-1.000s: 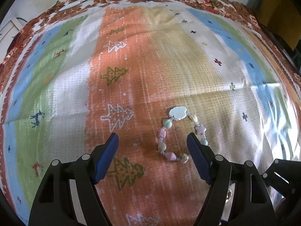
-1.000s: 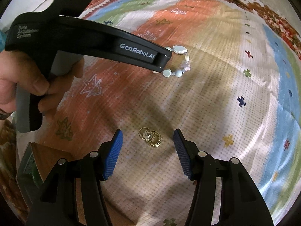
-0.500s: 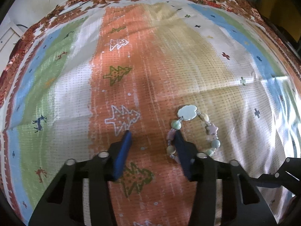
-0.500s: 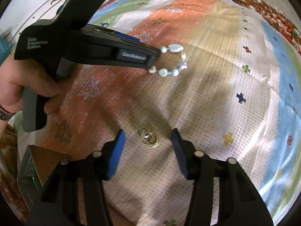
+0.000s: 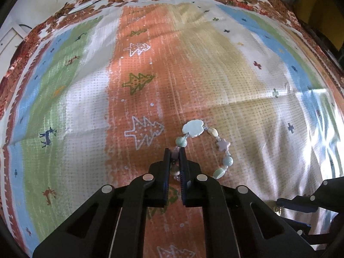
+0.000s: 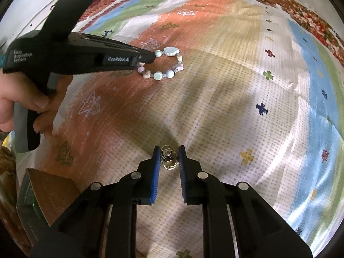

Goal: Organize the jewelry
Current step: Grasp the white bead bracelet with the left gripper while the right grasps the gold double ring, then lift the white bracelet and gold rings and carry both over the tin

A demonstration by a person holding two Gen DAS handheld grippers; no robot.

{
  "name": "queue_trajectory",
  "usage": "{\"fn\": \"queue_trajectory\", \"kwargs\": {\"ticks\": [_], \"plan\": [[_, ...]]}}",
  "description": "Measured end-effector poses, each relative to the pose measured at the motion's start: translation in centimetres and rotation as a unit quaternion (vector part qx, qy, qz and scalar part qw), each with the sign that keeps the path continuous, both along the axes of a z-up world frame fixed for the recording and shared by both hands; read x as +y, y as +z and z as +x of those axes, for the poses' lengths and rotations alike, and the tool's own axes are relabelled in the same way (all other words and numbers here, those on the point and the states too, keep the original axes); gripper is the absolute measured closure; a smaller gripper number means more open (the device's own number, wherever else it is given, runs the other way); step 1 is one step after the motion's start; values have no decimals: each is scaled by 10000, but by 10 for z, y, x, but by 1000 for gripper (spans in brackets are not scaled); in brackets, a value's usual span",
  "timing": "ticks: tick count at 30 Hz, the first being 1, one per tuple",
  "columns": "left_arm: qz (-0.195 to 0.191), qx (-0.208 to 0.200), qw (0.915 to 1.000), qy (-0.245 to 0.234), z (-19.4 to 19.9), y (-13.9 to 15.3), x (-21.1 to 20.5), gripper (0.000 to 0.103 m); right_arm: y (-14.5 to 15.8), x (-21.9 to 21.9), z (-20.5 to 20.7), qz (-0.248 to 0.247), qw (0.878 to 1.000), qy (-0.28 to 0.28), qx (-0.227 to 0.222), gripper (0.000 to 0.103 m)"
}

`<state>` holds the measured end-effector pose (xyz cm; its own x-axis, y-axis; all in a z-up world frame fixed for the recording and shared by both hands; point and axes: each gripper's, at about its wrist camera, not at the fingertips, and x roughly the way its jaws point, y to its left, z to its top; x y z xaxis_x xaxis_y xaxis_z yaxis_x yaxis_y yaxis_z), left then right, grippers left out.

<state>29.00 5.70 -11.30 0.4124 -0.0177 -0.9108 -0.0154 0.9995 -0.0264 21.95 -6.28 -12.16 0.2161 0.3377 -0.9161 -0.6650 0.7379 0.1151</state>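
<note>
A pastel bead bracelet (image 5: pixel 223 145) with a pale cloud charm lies on the striped tablecloth (image 5: pixel 204 68). My left gripper (image 5: pixel 174 153) is shut on the bracelet's left side, beads pinched between its blue pads. The bracelet also shows in the right wrist view (image 6: pixel 169 73) with the left gripper (image 6: pixel 148 59) clamped on it. My right gripper (image 6: pixel 169 152) is closed around a cluster of gold rings (image 6: pixel 169 158) lying on the cloth; its pads touch the rings' sides.
A brown box (image 6: pixel 49 195) with a green inside sits at the lower left of the right wrist view. The right gripper's tips and the gold rings (image 5: pixel 277 209) show at the lower right of the left wrist view.
Both grippers went from wide open to shut: the left moved forward and closed on the bracelet's left side, the right closed on the gold rings.
</note>
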Motion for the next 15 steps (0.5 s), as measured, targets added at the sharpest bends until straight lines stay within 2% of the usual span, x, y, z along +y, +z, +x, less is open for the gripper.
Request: {"fn": "queue_trajectory", "kwargs": {"ticks": [10,15], "plan": [[-620,-301,9976,118,-16,33,2,96,18,-3,-10,69,9996,-8,-287,87],[-725,-443,9964,60,-26,46,-3,96,29,-10,-12,165,9989,-127,-429,87]]}}
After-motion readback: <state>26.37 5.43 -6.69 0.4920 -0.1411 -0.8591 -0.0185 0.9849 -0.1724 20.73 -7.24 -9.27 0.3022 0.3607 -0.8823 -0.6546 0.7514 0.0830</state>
